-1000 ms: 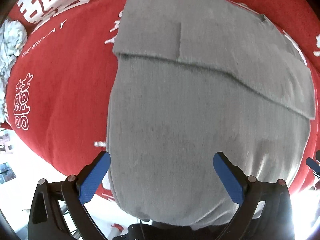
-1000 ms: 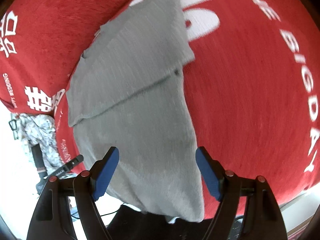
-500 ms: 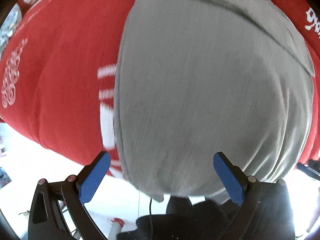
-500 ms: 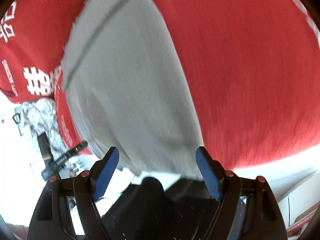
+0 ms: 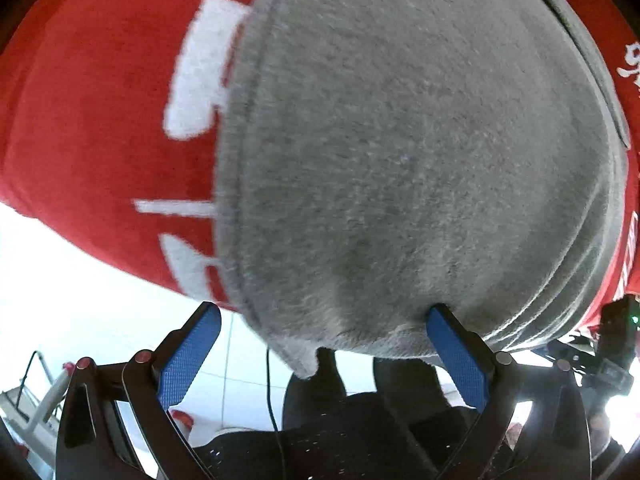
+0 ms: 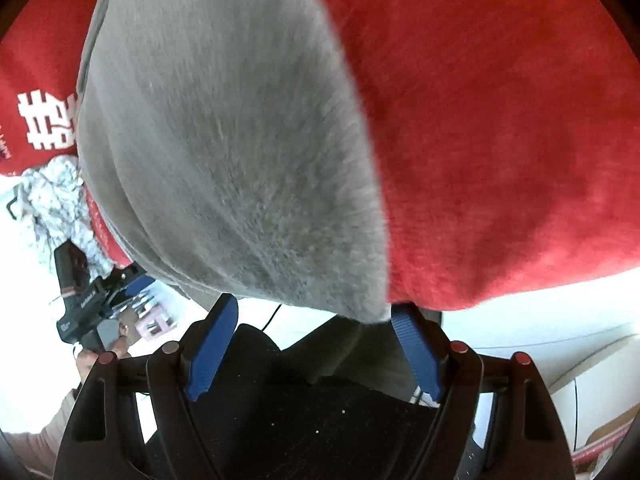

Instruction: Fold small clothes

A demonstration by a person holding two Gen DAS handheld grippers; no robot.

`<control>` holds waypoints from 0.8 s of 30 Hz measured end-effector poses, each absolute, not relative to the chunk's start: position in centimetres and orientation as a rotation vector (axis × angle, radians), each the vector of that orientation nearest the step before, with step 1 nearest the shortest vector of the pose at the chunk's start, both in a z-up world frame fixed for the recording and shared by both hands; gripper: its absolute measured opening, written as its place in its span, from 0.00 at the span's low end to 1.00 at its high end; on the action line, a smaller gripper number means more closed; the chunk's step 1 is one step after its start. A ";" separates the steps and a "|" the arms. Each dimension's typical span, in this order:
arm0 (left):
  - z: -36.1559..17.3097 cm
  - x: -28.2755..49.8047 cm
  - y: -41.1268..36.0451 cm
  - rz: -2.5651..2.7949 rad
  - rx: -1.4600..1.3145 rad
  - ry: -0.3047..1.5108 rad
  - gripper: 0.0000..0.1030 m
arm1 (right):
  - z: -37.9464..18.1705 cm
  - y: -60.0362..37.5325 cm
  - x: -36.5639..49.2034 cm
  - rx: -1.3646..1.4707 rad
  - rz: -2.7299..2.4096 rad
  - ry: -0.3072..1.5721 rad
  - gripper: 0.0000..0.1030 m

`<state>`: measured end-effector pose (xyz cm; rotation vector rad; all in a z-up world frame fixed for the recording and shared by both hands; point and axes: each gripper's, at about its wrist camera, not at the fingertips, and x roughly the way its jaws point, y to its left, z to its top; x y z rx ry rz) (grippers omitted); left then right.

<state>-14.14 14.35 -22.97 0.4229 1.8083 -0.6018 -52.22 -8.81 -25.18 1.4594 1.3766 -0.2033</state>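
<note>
A grey garment (image 5: 400,152) lies flat on a red cloth with white lettering (image 5: 100,120), its near hem hanging over the table's front edge. My left gripper (image 5: 324,344) is open, its jaws wide apart around the hem's left part; the right pad touches the fabric. In the right wrist view the same garment (image 6: 224,140) fills the left half. My right gripper (image 6: 316,344) is open at the hem's right corner, its right pad at the garment's edge.
The red cloth (image 6: 500,140) extends to the right of the garment. A crumpled white patterned cloth (image 6: 52,196) lies at the left. The other gripper (image 6: 88,300) shows at the lower left. A white floor lies below the table edge.
Both grippers have moved down and closer to the garment's near hem, which now sits between their open jaws. The folded upper part has gone out of view.
</note>
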 end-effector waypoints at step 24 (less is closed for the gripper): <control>-19.2 -20.1 19.4 -0.895 0.342 1.836 0.12 | -21.7 -7.7 -53.7 1.632 -0.233 1.131 0.08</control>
